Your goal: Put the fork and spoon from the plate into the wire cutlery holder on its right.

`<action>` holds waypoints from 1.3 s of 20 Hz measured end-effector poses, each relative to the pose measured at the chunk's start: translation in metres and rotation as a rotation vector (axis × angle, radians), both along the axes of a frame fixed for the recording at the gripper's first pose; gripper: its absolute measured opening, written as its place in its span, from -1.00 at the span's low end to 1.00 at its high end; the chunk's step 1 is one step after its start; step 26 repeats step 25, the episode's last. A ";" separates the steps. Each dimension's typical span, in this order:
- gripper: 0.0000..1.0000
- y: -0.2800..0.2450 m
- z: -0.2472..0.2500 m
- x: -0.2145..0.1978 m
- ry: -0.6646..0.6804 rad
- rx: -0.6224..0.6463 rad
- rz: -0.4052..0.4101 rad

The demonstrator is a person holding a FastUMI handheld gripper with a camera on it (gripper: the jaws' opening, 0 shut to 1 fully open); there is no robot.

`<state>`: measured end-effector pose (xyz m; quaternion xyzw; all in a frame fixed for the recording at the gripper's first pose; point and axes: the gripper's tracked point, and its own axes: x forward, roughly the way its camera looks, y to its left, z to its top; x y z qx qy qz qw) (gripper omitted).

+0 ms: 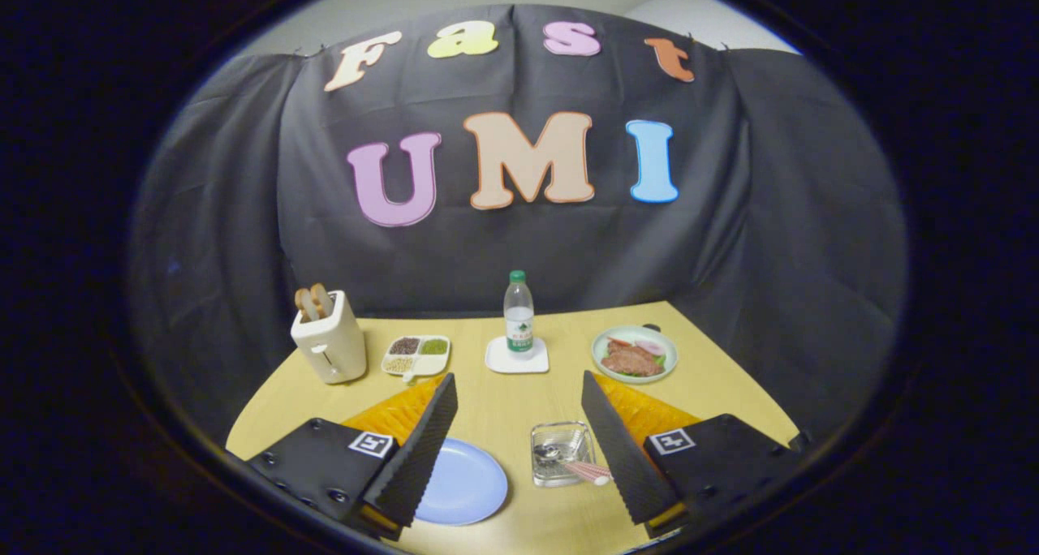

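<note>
1. The gripper (519, 445) hangs above the yellow wooden table (519, 397), its two black ribbed fingers (422, 445) spread wide with nothing between the pads.
2. Down between the fingers, close by the left one, lies the round pale-blue plate (464, 484), and its face is bare.
3. Just beside the right finger stands the square wire cutlery holder (560, 453), with the metal spoon (550, 452) lying in it and a pink-handled utensil (586, 471), likely the fork, poking out over its rim toward that finger.
4. Beyond the fingers, straight ahead: a clear plastic bottle with a green cap (519, 311) on a white square coaster (517, 356).
5. Ahead to the left, a cream toaster holding toast (329, 340) and a white divided dish of grains (416, 354); ahead to the right, a pale-green plate of food (635, 354).
</note>
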<state>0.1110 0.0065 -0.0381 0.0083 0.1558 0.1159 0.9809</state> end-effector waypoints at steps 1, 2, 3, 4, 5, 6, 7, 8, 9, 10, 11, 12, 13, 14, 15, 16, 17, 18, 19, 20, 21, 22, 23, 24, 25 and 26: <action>0.95 0.003 0.006 -0.005 -0.022 0.012 -0.002; 0.95 0.005 0.010 -0.011 -0.042 0.025 0.000; 0.95 0.007 0.015 -0.016 -0.060 0.031 -0.002; 0.95 0.006 0.018 -0.022 -0.078 0.031 -0.009; 0.95 0.006 0.022 -0.028 -0.095 0.032 -0.014; 0.95 0.008 0.024 -0.035 -0.107 0.037 -0.014; 0.95 0.011 0.026 -0.041 -0.115 0.045 -0.009; 0.95 0.012 0.024 -0.047 -0.113 0.051 -0.003; 0.95 0.012 0.023 -0.052 -0.112 0.053 0.000; 0.95 0.009 0.023 -0.055 -0.114 0.051 -0.001; 0.95 0.006 0.022 -0.059 -0.116 0.047 -0.002; 0.95 0.002 0.022 -0.062 -0.118 0.045 -0.007; 0.95 -0.001 0.023 -0.066 -0.115 0.050 -0.007; 0.95 -0.002 0.024 -0.069 -0.117 0.061 -0.006; 0.95 -0.004 0.026 -0.072 -0.122 0.071 -0.004; 0.95 -0.008 0.027 -0.075 -0.124 0.079 -0.002; 0.95 -0.012 0.027 -0.077 -0.125 0.080 -0.001; 0.95 -0.017 0.027 -0.079 -0.127 0.076 -0.001; 0.95 -0.021 0.028 -0.080 -0.131 0.071 0.004; 0.95 -0.026 0.030 -0.081 -0.134 0.067 0.010; 0.95 -0.029 0.031 -0.082 -0.138 0.069 0.020; 0.95 -0.031 0.033 -0.082 -0.142 0.074 0.032; 0.95 -0.034 0.035 -0.082 -0.146 0.079 0.043; 0.95 -0.039 0.036 -0.081 -0.151 0.082 0.050; 0.95 -0.046 0.038 -0.078 -0.156 0.084 0.056; 0.95 -0.046 0.038 -0.078 -0.156 0.084 0.056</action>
